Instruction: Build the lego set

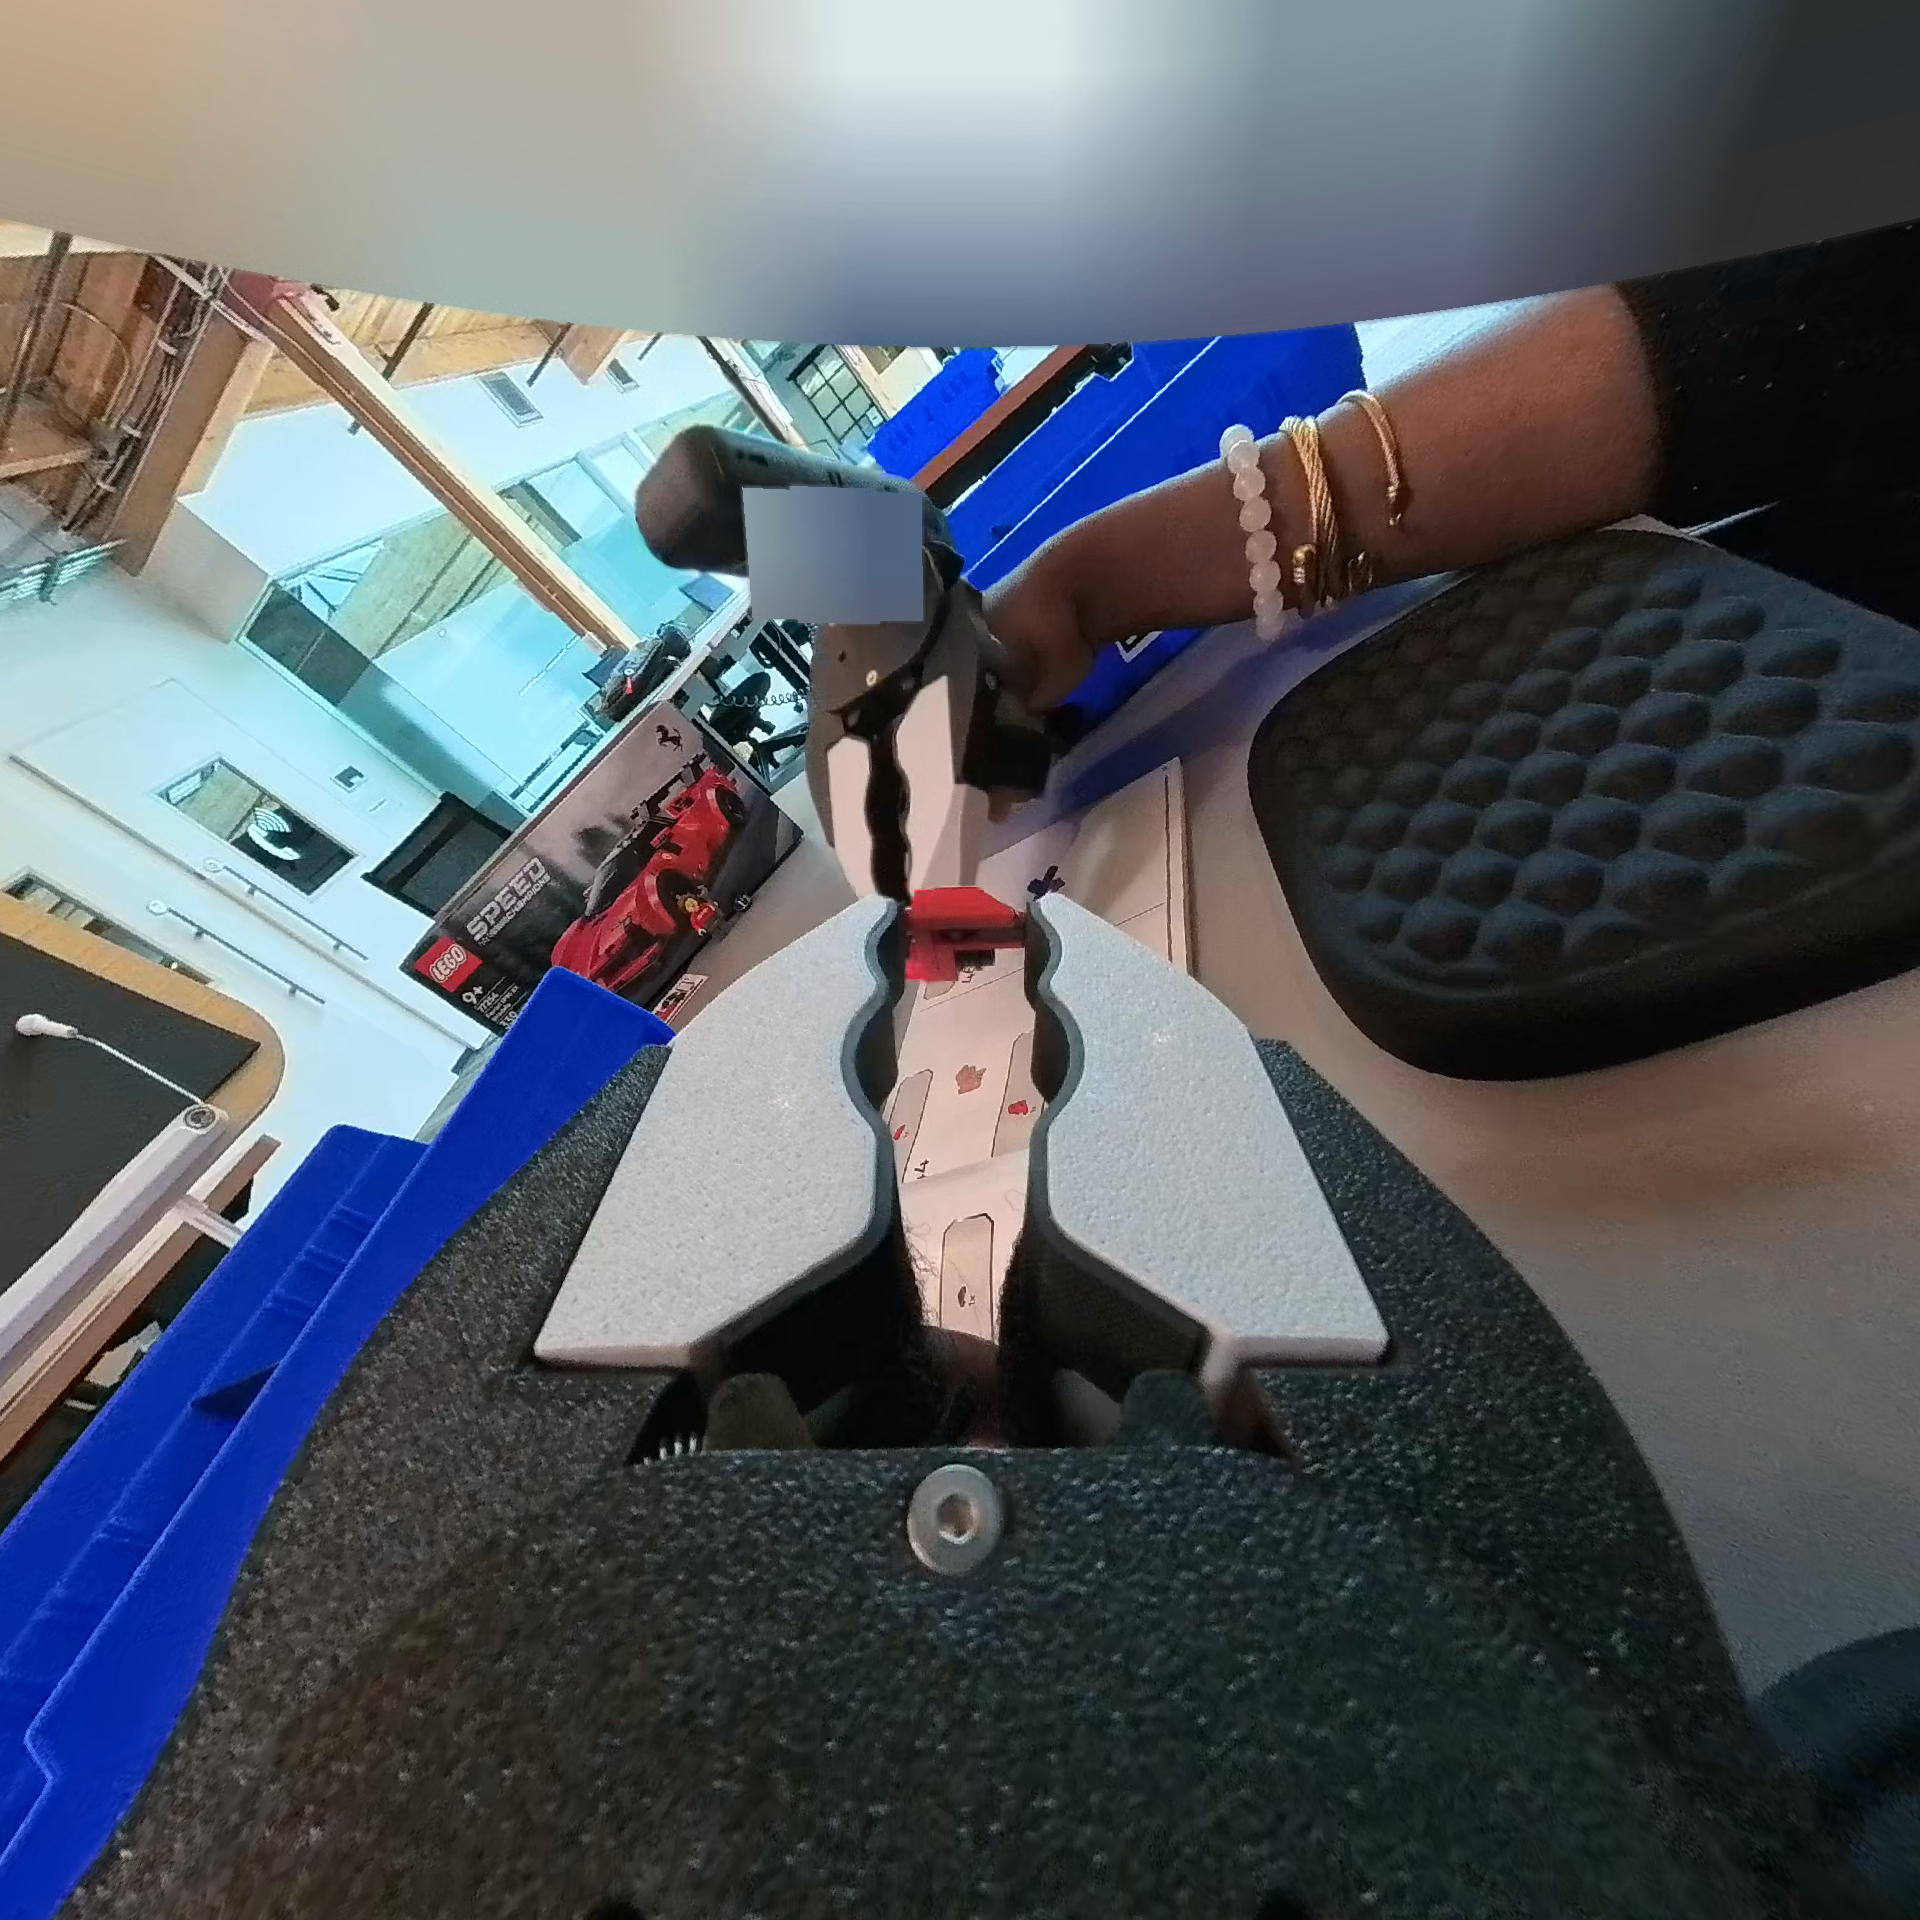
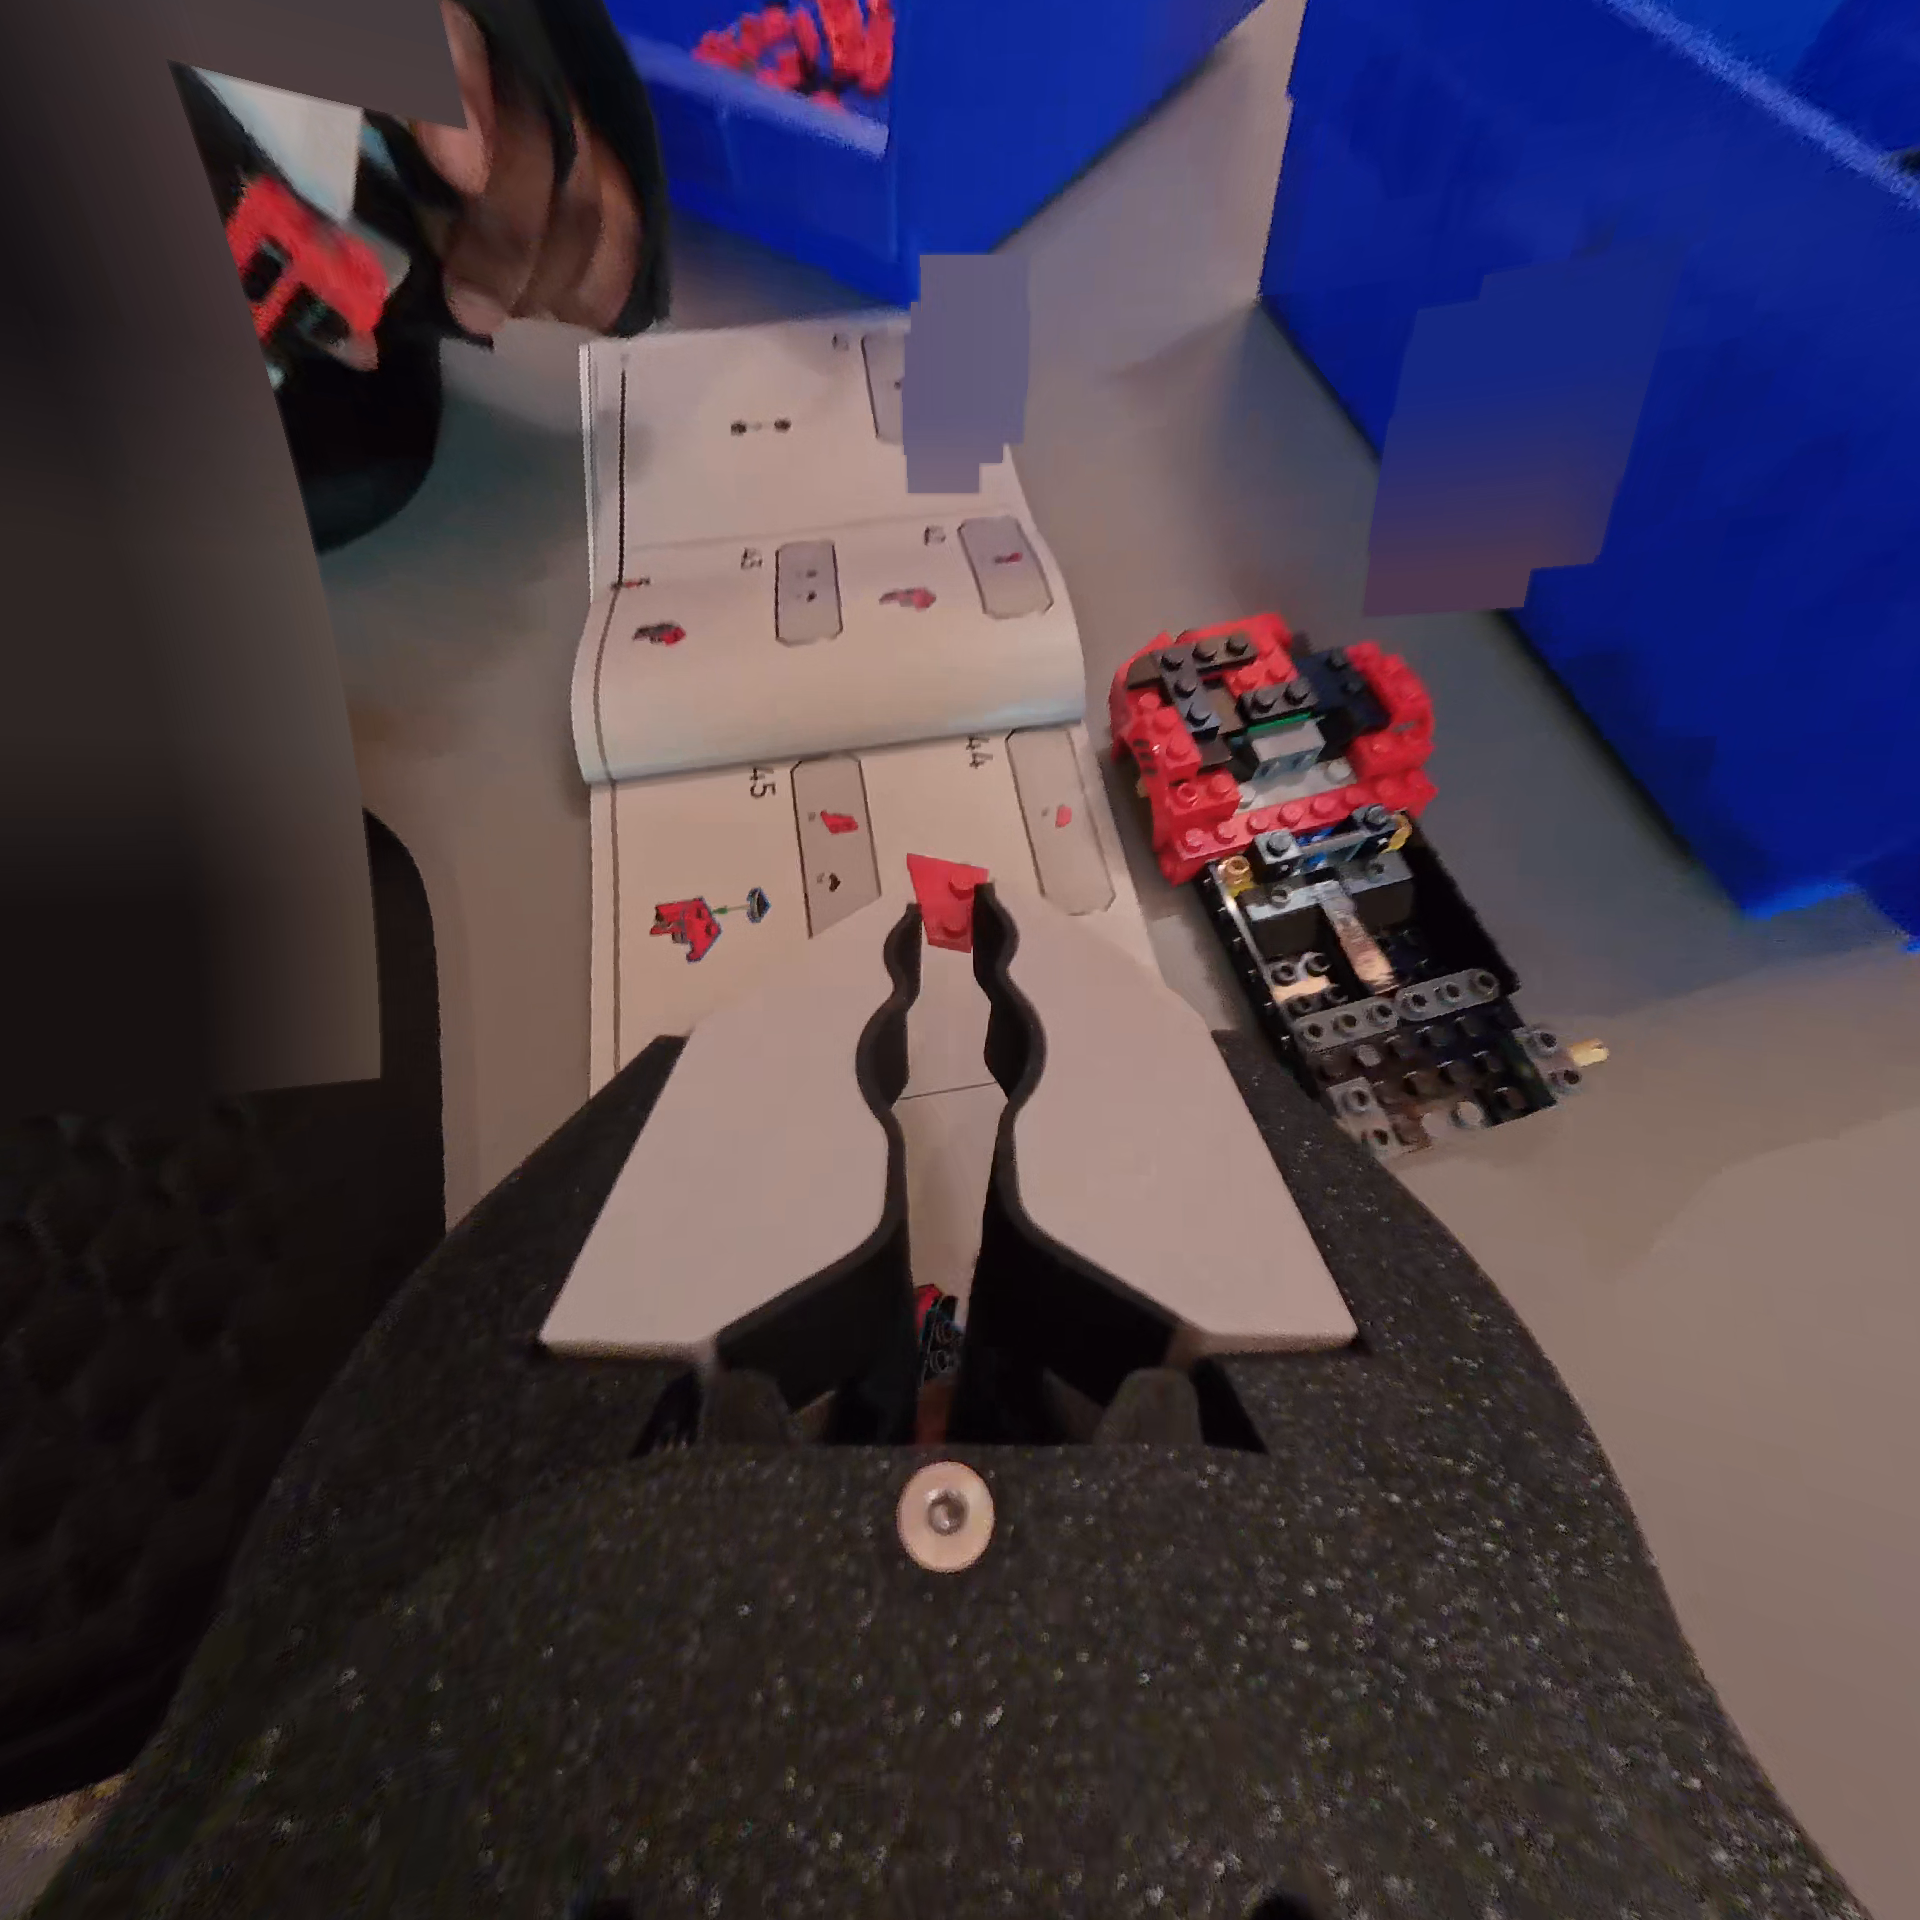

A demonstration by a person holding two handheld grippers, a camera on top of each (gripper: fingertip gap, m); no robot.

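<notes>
My left gripper (image 1: 961,935) is shut on a small red lego sub-assembly (image 1: 954,914) and holds it at its fingertips above the open instruction booklet (image 1: 966,1101). My right gripper (image 2: 948,920) is shut on a flat red wedge plate (image 2: 945,894) over the booklet (image 2: 831,665). In the left wrist view the right gripper (image 1: 891,868), in a hand with bracelets, hangs just behind the red sub-assembly. The sub-assembly shows blurred at the upper left of the right wrist view (image 2: 301,275). The partly built car lies right of the booklet, with a red body section (image 2: 1278,748) and a black chassis (image 2: 1371,987).
Blue bins (image 2: 1558,312) stand at the back and right, and one (image 2: 800,62) holds red pieces. The set's box (image 1: 623,894) leans at the back. A black padded rest (image 1: 1610,810) lies beside the booklet. A blue bin wall (image 1: 260,1299) is close on the left. The gap from one gripper's tips to the other's is roughly 15 cm.
</notes>
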